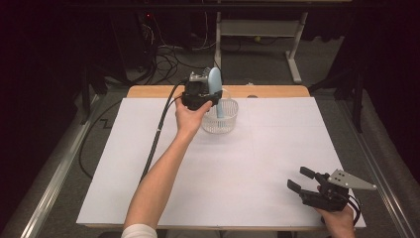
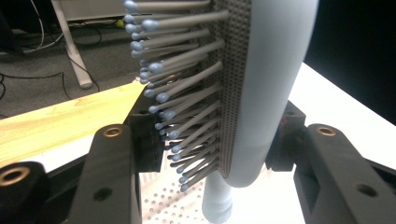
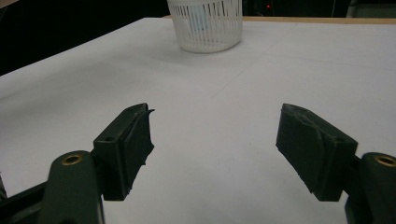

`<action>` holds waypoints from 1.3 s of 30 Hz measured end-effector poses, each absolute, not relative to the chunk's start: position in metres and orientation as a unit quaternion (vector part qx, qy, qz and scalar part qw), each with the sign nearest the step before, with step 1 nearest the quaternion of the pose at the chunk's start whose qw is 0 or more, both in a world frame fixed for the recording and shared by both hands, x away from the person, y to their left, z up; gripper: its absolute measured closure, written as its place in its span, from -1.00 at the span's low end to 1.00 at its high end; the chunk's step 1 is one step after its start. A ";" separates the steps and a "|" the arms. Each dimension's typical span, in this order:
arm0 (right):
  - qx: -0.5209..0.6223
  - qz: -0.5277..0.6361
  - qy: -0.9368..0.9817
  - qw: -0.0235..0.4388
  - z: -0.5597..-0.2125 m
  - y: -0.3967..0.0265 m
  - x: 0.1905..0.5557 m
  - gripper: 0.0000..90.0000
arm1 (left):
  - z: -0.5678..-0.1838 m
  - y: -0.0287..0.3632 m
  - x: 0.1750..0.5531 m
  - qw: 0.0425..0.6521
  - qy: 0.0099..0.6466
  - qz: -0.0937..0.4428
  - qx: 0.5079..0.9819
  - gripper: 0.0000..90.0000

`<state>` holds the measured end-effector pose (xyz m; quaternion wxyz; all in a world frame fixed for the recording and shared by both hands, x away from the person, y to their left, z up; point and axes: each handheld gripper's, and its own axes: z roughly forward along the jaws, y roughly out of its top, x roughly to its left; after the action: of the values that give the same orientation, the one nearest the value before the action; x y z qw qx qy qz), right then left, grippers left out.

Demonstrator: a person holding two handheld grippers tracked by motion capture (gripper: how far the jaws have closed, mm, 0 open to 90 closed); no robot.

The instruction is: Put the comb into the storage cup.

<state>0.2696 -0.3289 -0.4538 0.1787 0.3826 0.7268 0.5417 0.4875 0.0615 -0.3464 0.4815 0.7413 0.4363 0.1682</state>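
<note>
The left hand-held gripper sits at the far middle of the worktop, held up by the person's left hand, with its cable trailing back along the forearm. Its jaws are clamped on a pale blue hairbrush: in the left gripper view the brush stands upright between the two black jaws, one pressing the bristle side, the other the smooth back, with the bristles pointing to that view's left. The handle hangs down below the jaws, over a white perforated basket. From above, the basket stands just under and to the right of this hand-held gripper, and the brush's lower end dips inside its rim. Well apart from it, at the near right corner of the worktop, the right hand-held gripper rests low in the person's right hand, a grey plate on top. Its jaws stand wide open with nothing between them, as the right gripper view shows, and they point across the bare white sheet toward the basket far ahead.
</note>
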 end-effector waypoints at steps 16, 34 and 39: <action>0.383 0.541 0.727 0.177 -0.454 -0.329 0.270 -0.41 | -0.355 0.058 0.490 0.475 0.439 0.159 0.746 0.10; 0.384 0.541 0.728 0.174 -0.454 -0.329 0.270 -0.41 | -0.362 0.053 0.492 0.465 0.437 0.159 0.754 0.09; 0.384 0.541 0.728 0.173 -0.454 -0.329 0.270 -0.41 | -0.363 0.053 0.493 0.461 0.438 0.159 0.755 0.08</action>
<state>0.2704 -0.3290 -0.4543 0.1734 0.3839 0.7281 0.5407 0.4927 0.0527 -0.3628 0.4605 0.7555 0.4381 0.1588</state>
